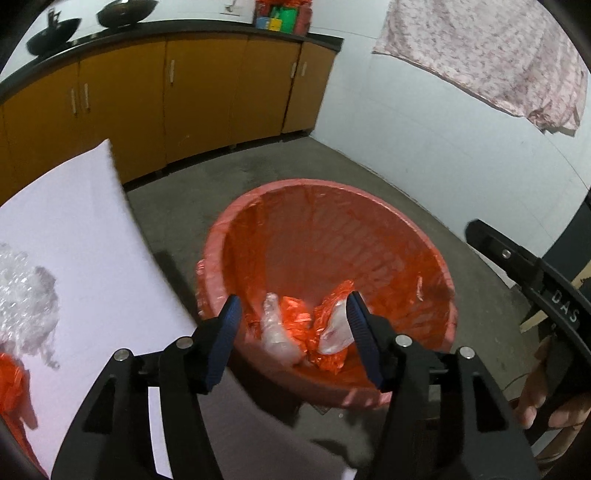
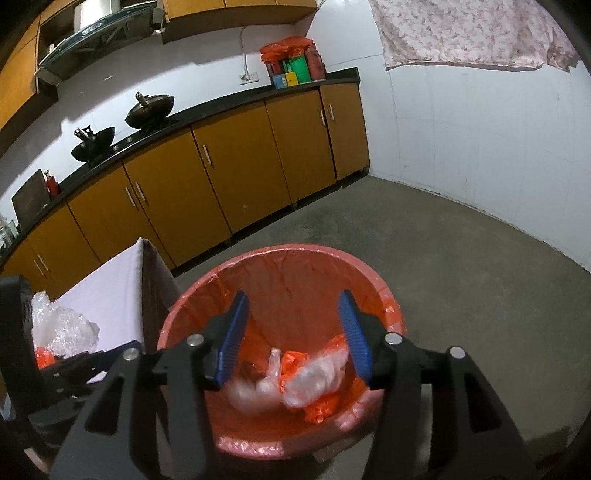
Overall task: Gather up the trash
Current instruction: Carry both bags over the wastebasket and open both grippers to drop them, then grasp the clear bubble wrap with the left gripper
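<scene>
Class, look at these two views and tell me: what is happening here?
A person holds both grippers above a red plastic bin lined with an orange bag. The left gripper and right gripper have open jaws holding nothing. Clear plastic wrappers lie inside. More bubble wrap waits on the white table.

Kitchen. Rough grey concrete floor [image 2: 424, 236]. White tiled wall [image 2: 480, 140], pink floral cloth [image 2: 461, 33] hung high on it. Row of ochre-yellow base cabinets with metal bar handles [image 2: 229, 162] under a black countertop [image 2: 207, 110]; two black woks [image 2: 149, 109] on it. Matching upper cabinets [image 2: 236, 11], steel range hood [image 2: 99, 33]. Dim, even light.
</scene>
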Demonstrator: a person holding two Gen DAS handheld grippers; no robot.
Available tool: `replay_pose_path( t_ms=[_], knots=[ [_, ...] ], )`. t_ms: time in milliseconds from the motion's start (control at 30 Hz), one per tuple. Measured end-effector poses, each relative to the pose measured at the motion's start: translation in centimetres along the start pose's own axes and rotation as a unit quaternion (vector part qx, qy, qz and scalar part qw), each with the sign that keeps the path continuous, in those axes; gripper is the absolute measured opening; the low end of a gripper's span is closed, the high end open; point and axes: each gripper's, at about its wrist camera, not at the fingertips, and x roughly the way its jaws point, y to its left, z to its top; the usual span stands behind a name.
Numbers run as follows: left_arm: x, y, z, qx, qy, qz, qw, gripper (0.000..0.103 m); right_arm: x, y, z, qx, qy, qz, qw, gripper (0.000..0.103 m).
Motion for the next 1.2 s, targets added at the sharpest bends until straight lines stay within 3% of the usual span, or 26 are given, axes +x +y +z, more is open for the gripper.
replay_pose_path(
  t_ms=[267, 433, 533, 667, 833, 1100, 1200],
  knots=[
    [-5.3, 3.2, -1.2, -0.027, -0.048, 0.059, 0.9967, 0.07, -1.4, -0.4, -1.1, 0.018, 0.002, -0.001, 1.0, 0.058],
    [-9.7, 6.1, -2.3, -0.055, -0.087, 0.112, 0.9884, 0.075, -1.8, 1.4, -2.0, 0.013, 0.012, 0.016, 1.0, 0.058],
    [-12.3, 8.3, -3.2, -0.065, -0.111, 0.168, 0.9774, 0.078, -2.0, 3.3, -2.7, 0.004, 0.02, 0.033, 0.999, 0.059],
    [-15.0, 12.1, -3.9, -0.082, -0.132, 0.252, 0.9553, 0.079, -2.2, 6.3, -3.9, -0.014, 0.032, 0.06, 0.998, 0.061],
    [-15.5, 17.0, -4.6, -0.116, -0.116, 0.293, 0.9417, 0.079, -2.4, 10.1, -5.4, -0.036, 0.049, 0.088, 0.994, 0.062],
    [-13.8, 19.9, -5.2, -0.135, -0.081, 0.285, 0.9455, 0.06, -2.6, 14.0, -6.5, -0.059, 0.062, 0.112, 0.99, 0.062],
    [-13.5, 20.1, -5.4, -0.137, -0.072, 0.275, 0.9491, 0.037, -2.6, 15.1, -6.7, -0.067, 0.066, 0.12, 0.988, 0.062]
  ],
)
